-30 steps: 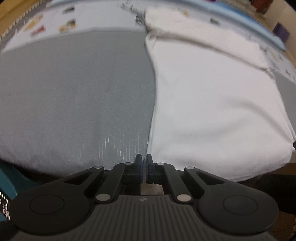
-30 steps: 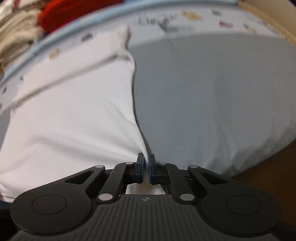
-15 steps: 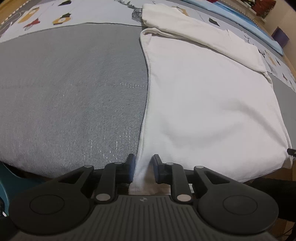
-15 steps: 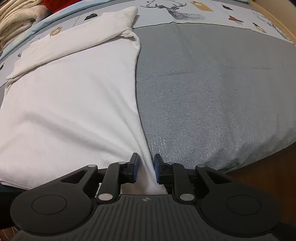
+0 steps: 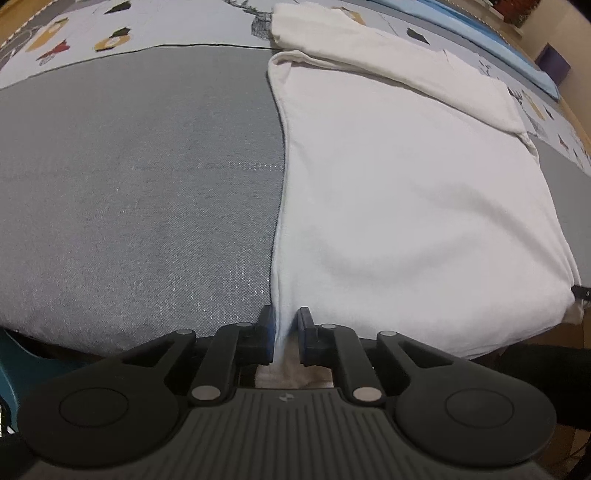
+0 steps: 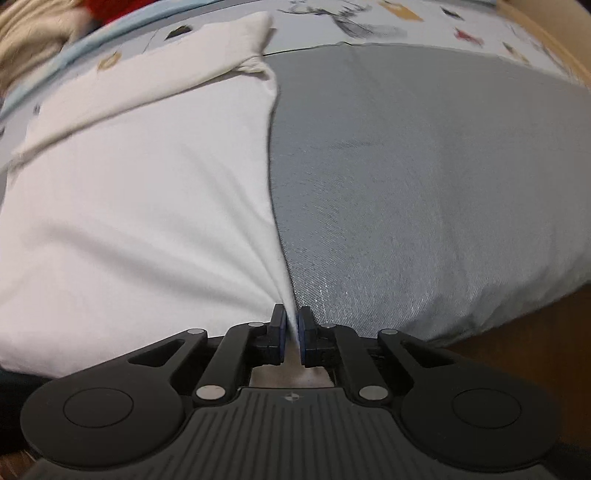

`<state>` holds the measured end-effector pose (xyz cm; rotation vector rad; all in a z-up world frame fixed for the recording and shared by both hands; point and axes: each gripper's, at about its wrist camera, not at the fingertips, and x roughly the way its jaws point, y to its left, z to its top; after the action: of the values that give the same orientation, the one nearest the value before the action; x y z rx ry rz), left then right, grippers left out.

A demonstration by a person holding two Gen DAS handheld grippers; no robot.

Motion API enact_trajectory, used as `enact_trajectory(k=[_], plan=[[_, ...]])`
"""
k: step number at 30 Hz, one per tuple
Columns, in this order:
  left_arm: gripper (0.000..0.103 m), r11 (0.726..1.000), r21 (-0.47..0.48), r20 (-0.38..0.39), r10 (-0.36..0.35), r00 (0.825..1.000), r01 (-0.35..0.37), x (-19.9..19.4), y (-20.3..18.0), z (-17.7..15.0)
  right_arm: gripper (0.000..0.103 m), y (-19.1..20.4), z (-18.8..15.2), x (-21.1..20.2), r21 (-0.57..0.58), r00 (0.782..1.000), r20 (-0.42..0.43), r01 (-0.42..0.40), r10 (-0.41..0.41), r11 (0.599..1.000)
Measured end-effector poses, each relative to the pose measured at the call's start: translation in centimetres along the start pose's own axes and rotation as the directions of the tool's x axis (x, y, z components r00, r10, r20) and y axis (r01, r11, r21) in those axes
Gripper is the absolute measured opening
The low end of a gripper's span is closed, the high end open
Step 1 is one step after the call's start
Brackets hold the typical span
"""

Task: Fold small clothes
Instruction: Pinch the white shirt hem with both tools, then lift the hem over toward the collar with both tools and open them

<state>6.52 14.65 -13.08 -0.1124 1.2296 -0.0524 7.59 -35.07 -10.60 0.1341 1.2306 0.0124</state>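
White garment (image 5: 406, 192) spread flat over a grey cushion-like pad (image 5: 140, 192) on a bed, near edge hanging slightly past the pad's front edge. Sleeve (image 5: 388, 70) folded across the top of the garment, toward the far side, over a patterned sheet (image 5: 122, 22) printed with small animals and a deer sketch.

Left gripper (image 5: 285, 334) at the front edge, at the garment's left side seam; jaws a narrow way apart, with the cloth edge running between them and lying against the left pad, clear space beside the right pad. Not clamped.

Right gripper (image 6: 291, 332) at the front edge as well, at the garment's (image 6: 140, 206) opposite side seam, next to bare grey pad (image 6: 424, 184). Jaws nearly together, a thin pinch of white cloth rising between the blue pads, fabric drawn into radiating creases toward the pinch. Appears closed on the hem, though somewhat blurred. Folded sleeve (image 6: 177, 62) at the far edge, patterned sheet (image 6: 369, 22) beyond it.
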Motion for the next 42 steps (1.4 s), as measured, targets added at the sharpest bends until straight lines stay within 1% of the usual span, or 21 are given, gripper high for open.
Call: enact_trajectory(k=[4, 10, 13, 16, 19, 22, 25, 27, 29, 30, 31, 33, 34, 35, 36, 37, 38, 39, 40, 41, 42], plan=[[0.012, 1.000, -0.004, 0.000, -0.002, 1.000, 0.002, 0.1, 0.0, 0.0, 0.010, -0.2, 0.1, 0.0, 0.017, 1.000, -0.004, -0.006, 0.006, 1.000], [0.012, 1.000, 0.021, 0.006, 0.015, 1.000, -0.015, 0.1, -0.6, -0.2, 0.009, -0.1, -0.1, -0.2, -0.001, 1.000, 0.002, -0.003, 0.003, 1.000], [0.007, 0.999, 0.044, 0.013, 0.016, 1.000, -0.016, 0.0, -1.0, -0.3, 0.006, -0.1, -0.1, -0.3, 0.008, 1.000, 0.005, -0.017, 0.017, 1.000], [0.006, 0.998, 0.059, 0.027, 0.021, 0.999, -0.023, -0.4, -1.2, -0.4, 0.004, -0.6, -0.1, -0.7, 0.020, 1.000, 0.014, -0.025, 0.024, 0.999], [0.005, 0.997, 0.078, 0.053, 0.018, 0.998, -0.022, -1.5, -1.4, -0.3, 0.004, -1.1, 0.0, -1.8, 0.040, 0.998, 0.053, -0.038, 0.036, 0.998], [0.005, 0.992, 0.122, 0.112, -0.013, 0.994, 0.000, -4.2, -2.1, -0.3, 0.003, -1.5, 0.5, -4.1, 0.048, 0.992, 0.107, -0.076, 0.070, 0.996], [0.005, 0.987, 0.147, 0.180, -0.086, 0.980, 0.060, -8.1, -2.2, -0.8, 0.003, -1.8, 0.8, -7.3, 0.024, 0.979, 0.165, -0.128, 0.123, 0.991], [0.004, 0.983, 0.148, 0.215, -0.137, 0.967, 0.106, -11.0, -2.0, -1.8, 0.002, -2.3, 0.8, -9.9, 0.021, 0.963, 0.207, -0.181, 0.173, 0.983], [0.004, 0.977, 0.158, 0.254, -0.180, 0.950, 0.143, -14.5, -1.7, -3.0, 0.002, -2.9, 0.4, -13.1, -0.001, 0.944, 0.251, -0.223, 0.216, 0.975], [0.004, 0.973, 0.165, 0.279, -0.204, 0.938, 0.163, -16.5, -1.4, -3.7, 0.002, -3.3, 0.3, -14.6, -0.012, 0.934, 0.270, -0.239, 0.233, 0.971], [0.004, 0.968, 0.160, 0.300, -0.234, 0.925, 0.194, -18.3, -0.9, -4.4, 0.002, -3.6, 0.1, -16.2, -0.019, 0.923, 0.290, -0.258, 0.252, 0.966], [0.004, 0.956, 0.142, 0.349, -0.291, 0.891, 0.256, -21.5, 0.3, -5.4, 0.002, -4.8, -0.6, -19.9, -0.024, 0.887, 0.339, -0.325, 0.314, 0.945], [0.004, 0.955, 0.138, 0.371, -0.296, 0.880, 0.263, -22.7, 0.5, -5.6, 0.002, -5.3, -0.9, -21.2, -0.028, 0.871, 0.360, -0.349, 0.335, 0.937], [0.004, 0.956, 0.126, 0.389, -0.294, 0.873, 0.265, -23.5, 0.8, -5.7, 0.002, -5.8, -1.2, -22.5, -0.033, 0.853, 0.382, -0.372, 0.356, 0.928], [0.004, 0.957, 0.112, 0.397, -0.290, 0.871, 0.267, -23.7, 1.1, -5.4, 0.002, -6.4, -1.3, -23.5, -0.030, 0.838, 0.400, -0.393, 0.371, 0.919], [0.004, 0.958, 0.102, 0.403, -0.286, 0.869, 0.268, -23.6, 1.3, -4.8, 0.002, -6.8, -1.1, -23.9, -0.020, 0.829, 0.413, -0.406, 0.377, 0.914], [0.004, 0.961, 0.097, 0.405, -0.275, 0.872, 0.257, -23.1, 1.5, -3.9, 0.002, -7.1, -0.7, -23.9, -0.009, 0.821, 0.424, -0.418, 0.382, 0.908], [0.004, 0.965, 0.085, 0.397, -0.262, 0.880, 0.249, -22.3, 1.5, -2.8, 0.001, -7.3, -0.3, -23.6, -0.009, 0.817, 0.429, -0.422, 0.384, 0.907], [0.004, 0.967, 0.066, 0.384, -0.254, 0.888, 0.248, -21.0, 1.6, -1.3, 0.001, -7.4, 0.4, -22.9, -0.006, 0.823, 0.427, -0.412, 0.374, 0.911], [0.004, 0.968, 0.063, 0.379, -0.247, 0.892, 0.242, -20.1, 1.6, -0.1, 0.001, -7.3, 1.5, -21.7, 0.011, 0.840, 0.415, -0.388, 0.349, 0.922], [0.004, 0.974, 0.071, 0.373, -0.228, 0.899, 0.217, -18.7, 1.4, 1.5, 0.001, -7.2, 2.3, -20.7, 0.017, 0.849, 0.407, -0.377, 0.337, 0.926]])
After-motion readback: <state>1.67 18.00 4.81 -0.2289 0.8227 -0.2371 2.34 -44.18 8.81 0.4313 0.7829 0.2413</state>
